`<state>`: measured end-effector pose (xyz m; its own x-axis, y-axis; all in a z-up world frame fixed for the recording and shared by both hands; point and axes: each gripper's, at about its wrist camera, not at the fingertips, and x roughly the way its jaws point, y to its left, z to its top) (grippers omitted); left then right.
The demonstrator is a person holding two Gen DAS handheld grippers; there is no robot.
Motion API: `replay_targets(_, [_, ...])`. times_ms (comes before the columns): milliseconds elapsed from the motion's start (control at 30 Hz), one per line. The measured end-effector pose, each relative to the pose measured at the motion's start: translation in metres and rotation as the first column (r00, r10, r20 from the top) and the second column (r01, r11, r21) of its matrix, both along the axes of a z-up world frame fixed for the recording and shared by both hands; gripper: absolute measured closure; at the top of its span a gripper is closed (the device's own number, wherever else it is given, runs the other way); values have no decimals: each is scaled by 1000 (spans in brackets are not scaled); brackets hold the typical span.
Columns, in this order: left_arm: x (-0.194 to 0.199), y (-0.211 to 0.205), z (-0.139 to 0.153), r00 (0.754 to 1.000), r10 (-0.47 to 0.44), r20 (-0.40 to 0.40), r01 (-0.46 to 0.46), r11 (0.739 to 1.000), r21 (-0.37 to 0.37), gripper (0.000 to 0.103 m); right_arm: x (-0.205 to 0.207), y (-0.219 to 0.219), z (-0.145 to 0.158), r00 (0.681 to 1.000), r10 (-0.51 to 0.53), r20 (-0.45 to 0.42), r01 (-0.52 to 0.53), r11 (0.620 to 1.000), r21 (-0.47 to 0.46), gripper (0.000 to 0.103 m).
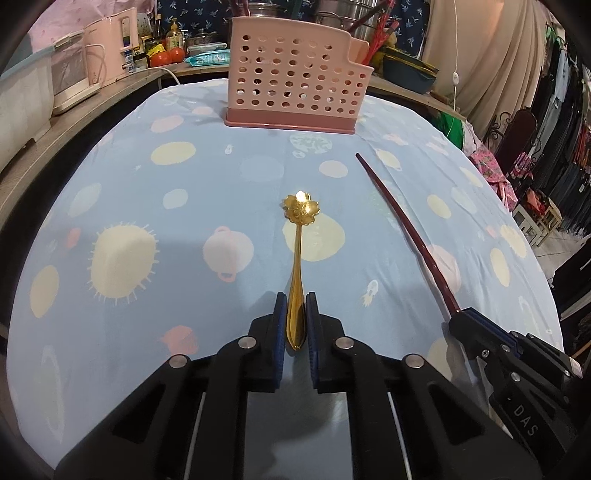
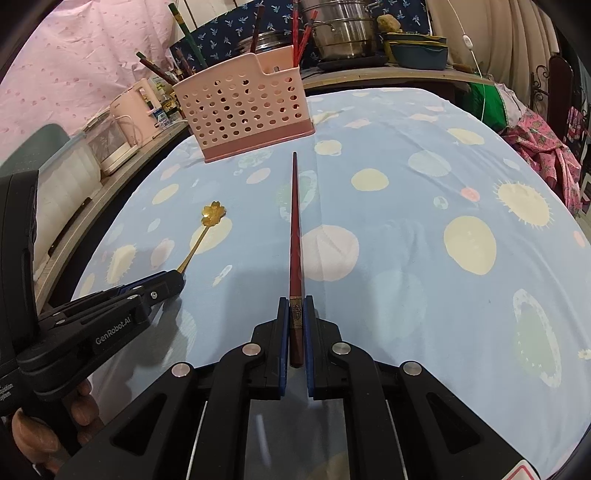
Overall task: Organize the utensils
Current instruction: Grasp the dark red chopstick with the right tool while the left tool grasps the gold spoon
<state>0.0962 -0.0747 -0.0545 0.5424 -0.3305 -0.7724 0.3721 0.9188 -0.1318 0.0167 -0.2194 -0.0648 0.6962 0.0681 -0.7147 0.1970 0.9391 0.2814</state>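
Observation:
My left gripper (image 1: 295,301) is shut on the handle of a gold spoon (image 1: 297,236) with a flower-shaped bowl, which points away over the blue patterned cloth. My right gripper (image 2: 296,304) is shut on the thick end of a dark red chopstick (image 2: 294,221), which points toward the pink perforated utensil holder (image 2: 243,110). The holder (image 1: 295,81) stands at the far side of the table with several chopsticks upright in it. The spoon also shows in the right wrist view (image 2: 207,225), held by the left gripper (image 2: 173,278). The chopstick (image 1: 402,229) and right gripper (image 1: 458,321) show in the left wrist view.
A wooden counter along the left holds a pink kettle (image 1: 107,51), white appliances, bottles and tomatoes. Steel pots (image 2: 343,33) and a blue dish (image 2: 417,48) stand behind the holder. Clothes hang at the right beyond the table edge (image 1: 554,258).

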Motion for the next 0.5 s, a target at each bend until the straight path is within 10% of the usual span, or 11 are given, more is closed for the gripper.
replay_targets(500, [-3,18,50,997,21,71,-16,997,-72,103,-11,2,42,995,10,96,-13,999,31,96])
